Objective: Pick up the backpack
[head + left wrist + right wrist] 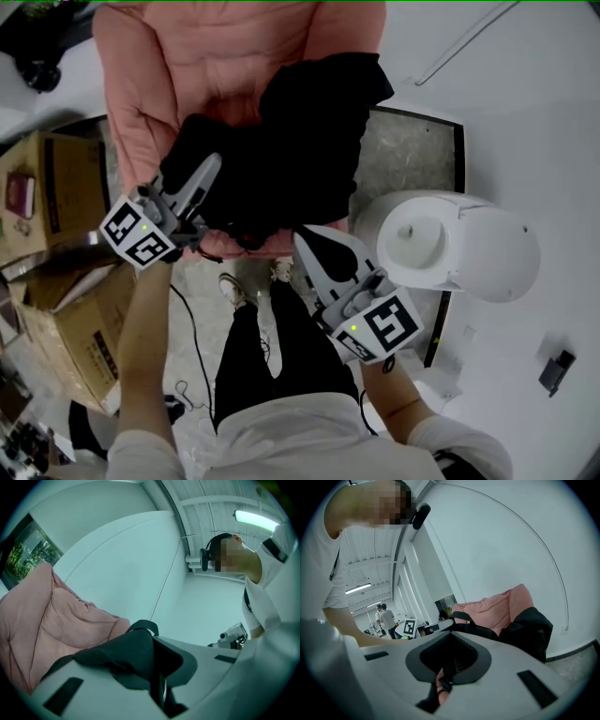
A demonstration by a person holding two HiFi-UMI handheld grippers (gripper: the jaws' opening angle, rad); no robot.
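Pink quilted fabric fills the upper half of the head view: the backpack (216, 66) hangs in front of me at 12 o'clock, lifted off the floor (525, 112), with its black part (300, 150) turned toward me and bunched between my two tools. My left hand-held gripper (212, 167) comes in from 8 o'clock and points roughly level; in its own view its jaws are closed tight on a black strap (140, 626) of the backpack, the dark webbing pinched between them and looping out just past the tips, with the pink body at 9 o'clock of that picture against a pale wall (140, 559). My right hand-held gripper (302, 236) reaches in from 5 o'clock, tilted slightly down; its view shows its jaws drawn together on another black strap (445, 667), with a sliver of pink showing behind the webbing, and the rest of the backpack, pink above and black below, at 2 o'clock. Below the backpack I see my own legs and shoes (234, 289) at 6 o'clock on a grey mat (412, 159). A white rounded container (450, 246) stands at 3 o'clock, just beside my right hand-held gripper, and cardboard boxes (56, 187) sit at 9 o'clock
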